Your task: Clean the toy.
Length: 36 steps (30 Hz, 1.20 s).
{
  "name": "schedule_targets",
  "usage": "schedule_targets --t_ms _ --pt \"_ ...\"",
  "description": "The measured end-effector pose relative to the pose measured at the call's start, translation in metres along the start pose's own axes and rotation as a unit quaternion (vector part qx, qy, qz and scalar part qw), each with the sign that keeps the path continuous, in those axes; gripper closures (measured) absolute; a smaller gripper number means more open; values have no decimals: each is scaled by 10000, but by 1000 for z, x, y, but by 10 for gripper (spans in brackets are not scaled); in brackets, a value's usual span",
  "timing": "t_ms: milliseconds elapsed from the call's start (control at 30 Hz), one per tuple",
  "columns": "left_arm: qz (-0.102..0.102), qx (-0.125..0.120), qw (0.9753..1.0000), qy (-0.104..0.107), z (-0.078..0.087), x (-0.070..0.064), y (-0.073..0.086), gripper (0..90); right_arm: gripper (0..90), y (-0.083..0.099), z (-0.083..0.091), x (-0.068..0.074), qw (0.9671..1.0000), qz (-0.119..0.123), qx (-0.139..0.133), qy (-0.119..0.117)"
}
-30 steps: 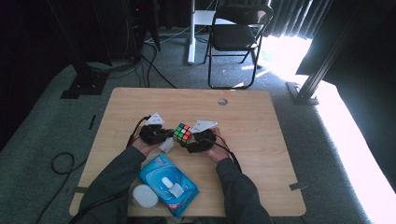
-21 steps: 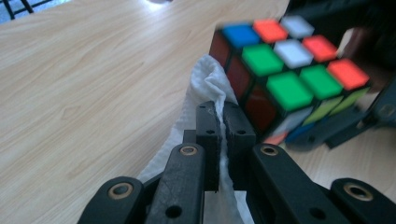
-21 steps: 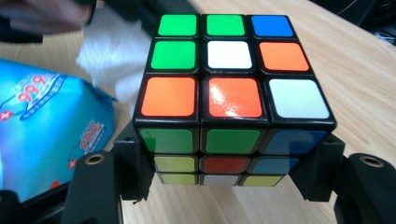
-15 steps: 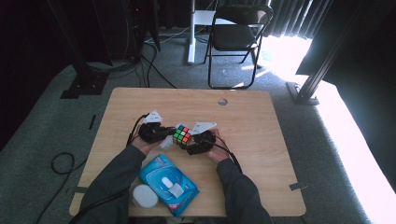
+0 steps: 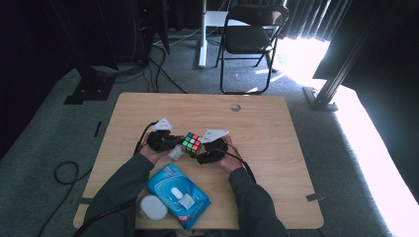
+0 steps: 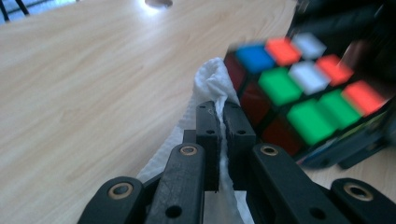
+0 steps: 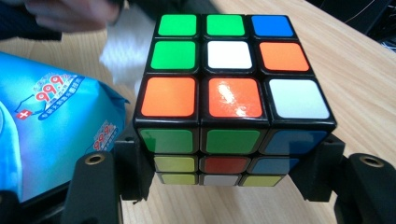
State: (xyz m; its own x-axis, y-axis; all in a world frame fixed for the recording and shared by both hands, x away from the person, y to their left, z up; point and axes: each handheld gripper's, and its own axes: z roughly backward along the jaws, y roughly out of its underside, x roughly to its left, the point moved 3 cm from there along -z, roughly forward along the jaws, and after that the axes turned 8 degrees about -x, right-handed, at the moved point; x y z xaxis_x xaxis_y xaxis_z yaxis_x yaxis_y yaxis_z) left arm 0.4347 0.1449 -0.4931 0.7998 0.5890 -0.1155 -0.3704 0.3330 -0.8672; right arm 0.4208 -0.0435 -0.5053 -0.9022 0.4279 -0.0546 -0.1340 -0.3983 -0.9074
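Note:
A scrambled puzzle cube (image 7: 231,93) sits clamped between the jaws of my right gripper (image 7: 231,179), which is shut on its two sides. In the high view the cube (image 5: 191,141) is held just above the table's middle, between both hands. My left gripper (image 6: 223,119) is shut on a white wipe (image 6: 210,84), which is pressed against the cube's (image 6: 303,98) dark side. In the high view the left gripper (image 5: 170,144) is just left of the cube and the right gripper (image 5: 205,150) just right of it.
A blue pack of wet wipes (image 5: 178,195) lies on the wooden table (image 5: 276,128) near the front edge, with a white round lid (image 5: 152,208) beside it. A cable hole (image 5: 235,107) is at the back. A folding chair (image 5: 252,37) stands beyond the table.
The cube and both grippers stay in nearly the same spot; the hands shift only slightly.

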Motion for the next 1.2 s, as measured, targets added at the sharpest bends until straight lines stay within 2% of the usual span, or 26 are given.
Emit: schedule_targets --t_ms 133,267,400,667,967,1200 --pt "-1 168 9999 27 -4 1 7 869 343 -5 4 -4 10000 0 -65 44" --pt "21 147 9999 52 -5 1 6 869 343 -5 5 -6 9999 -78 -81 -19" --pt "18 39 10000 59 -2 0 2 869 343 -1 2 -3 9998 -51 16 -175" --pt "101 -289 9995 102 7 1 -9 869 342 4 -4 2 9995 -52 143 -290" --pt "92 -461 9985 280 14 -4 -12 870 343 3 1 -4 9999 -24 98 23" --pt "36 -469 9982 359 15 -7 -14 869 342 5 2 -6 9998 24 182 43"
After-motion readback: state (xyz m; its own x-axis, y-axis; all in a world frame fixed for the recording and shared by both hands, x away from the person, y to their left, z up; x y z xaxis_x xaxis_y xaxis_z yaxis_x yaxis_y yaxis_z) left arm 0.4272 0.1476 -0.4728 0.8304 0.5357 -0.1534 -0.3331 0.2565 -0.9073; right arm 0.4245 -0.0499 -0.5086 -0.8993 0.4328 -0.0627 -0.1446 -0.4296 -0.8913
